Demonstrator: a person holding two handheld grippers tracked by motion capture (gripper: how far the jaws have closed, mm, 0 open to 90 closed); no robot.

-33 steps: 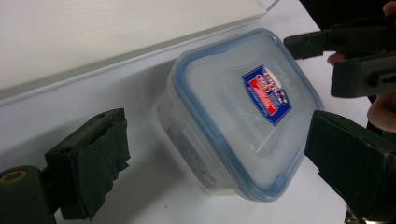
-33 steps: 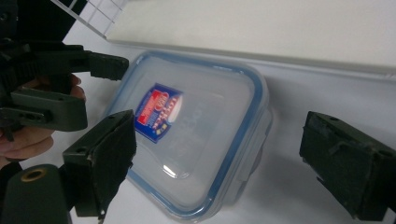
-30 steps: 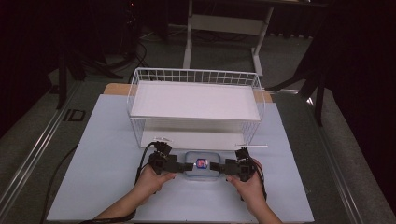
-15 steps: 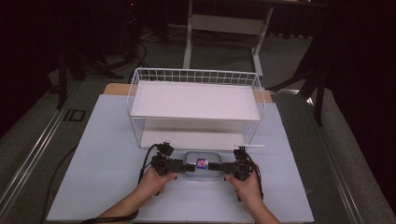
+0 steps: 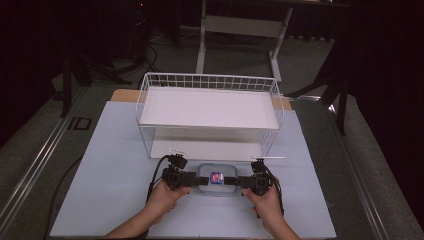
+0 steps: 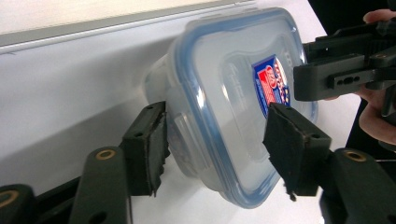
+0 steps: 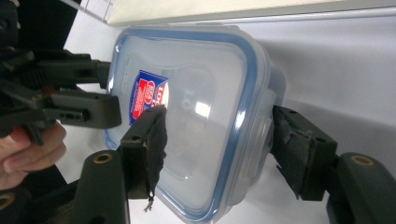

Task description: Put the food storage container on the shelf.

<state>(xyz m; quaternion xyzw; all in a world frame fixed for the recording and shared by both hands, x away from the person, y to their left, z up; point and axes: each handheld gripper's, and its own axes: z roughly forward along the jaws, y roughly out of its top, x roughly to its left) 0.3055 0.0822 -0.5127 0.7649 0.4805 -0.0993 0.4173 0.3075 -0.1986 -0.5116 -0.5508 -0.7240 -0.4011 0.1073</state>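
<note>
The clear lidded food container (image 5: 216, 179) lies on the bench (image 5: 115, 165) just in front of the white wire shelf basket (image 5: 210, 107). The left tongs (image 6: 212, 140) and right tongs (image 7: 215, 149) address opposite short ends, so the load is shared evenly. Both have just been closing: each pair of jaws straddles a lid edge, one pad (image 6: 289, 140) over the lid, one at the wall, about half-closed and gripping the container for a level two-handed lift

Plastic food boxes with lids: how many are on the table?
1. The clear lidded food box with a blue seal and a red-and-blue sticker sits on the light table mat, in front of the white wire rack. More could hide behind the rack's shelf.
</note>
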